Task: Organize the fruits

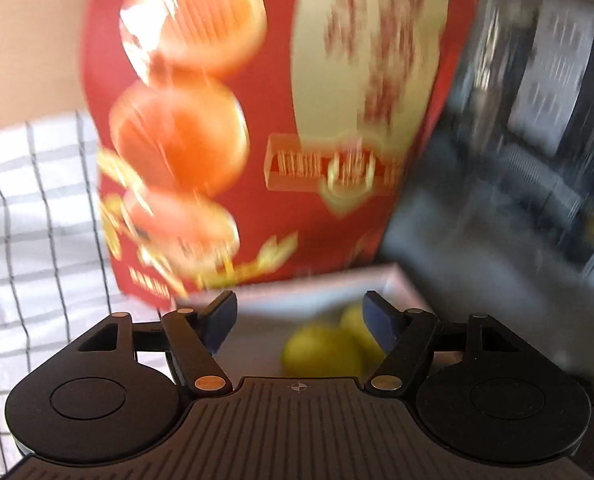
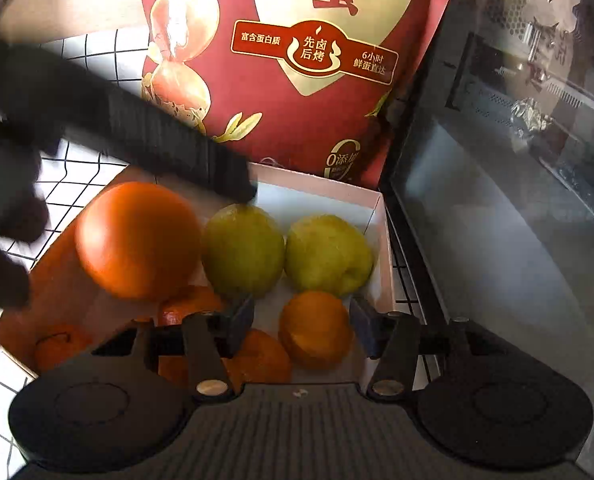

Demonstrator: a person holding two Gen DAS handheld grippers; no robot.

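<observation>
In the right wrist view, nearest the lens at the bottom of the frame, the right gripper [image 2: 301, 322] stands with its jaws parted and nothing pinched; a small round orange citrus [image 2: 315, 330] lies between them, but the pads do not appear to press on it. It sits in a shallow white cardboard box [image 2: 381, 240], along with more small orange fruits at lower left, partly hidden by the gripper. Mid-frame are two yellow-green lemons [image 2: 243, 250] side by side, and a large smooth orange [image 2: 137, 240] to their left. A dark blurred shape crosses the upper left. Behind stands a glossy red snack bag [image 2: 297, 60].

In the left wrist view the left gripper [image 1: 299, 318] is released and empty above the box corner, lemons just below.

Judging by this, most fruit is already gathered in the box; no fruit shows outside it, so little seems left beyond tidying
</observation>
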